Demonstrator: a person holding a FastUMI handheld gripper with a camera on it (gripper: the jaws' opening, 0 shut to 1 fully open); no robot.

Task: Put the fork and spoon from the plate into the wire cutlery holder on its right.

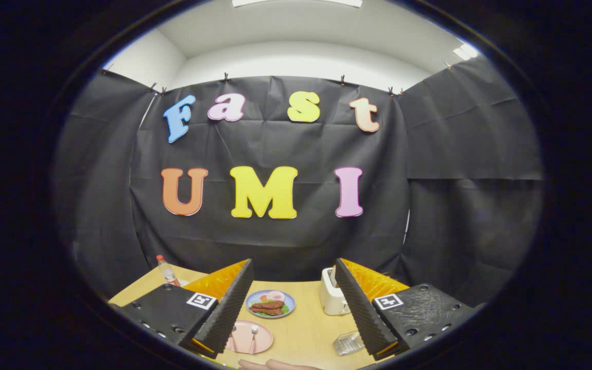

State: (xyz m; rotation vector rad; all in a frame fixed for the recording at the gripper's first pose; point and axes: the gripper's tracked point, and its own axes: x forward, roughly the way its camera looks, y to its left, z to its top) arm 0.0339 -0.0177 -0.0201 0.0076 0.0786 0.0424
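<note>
Claw (294,303) open, fork (253,339) seemingly pointing away

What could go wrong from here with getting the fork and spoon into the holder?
The claw is open and high above the table. Fork and spoon lie close together on the pink plate, so one grab may catch both. The wire holder sits partly behind one finger, near the toaster, so a knock seems possible.

Your camera rides on the tongs (294,303) and looks forward along their two spread fingers, held high and well back from the tabletop (306,329). It faces the booth's back wall almost level, so the tabletop shows far below, beyond the fingers.
</note>
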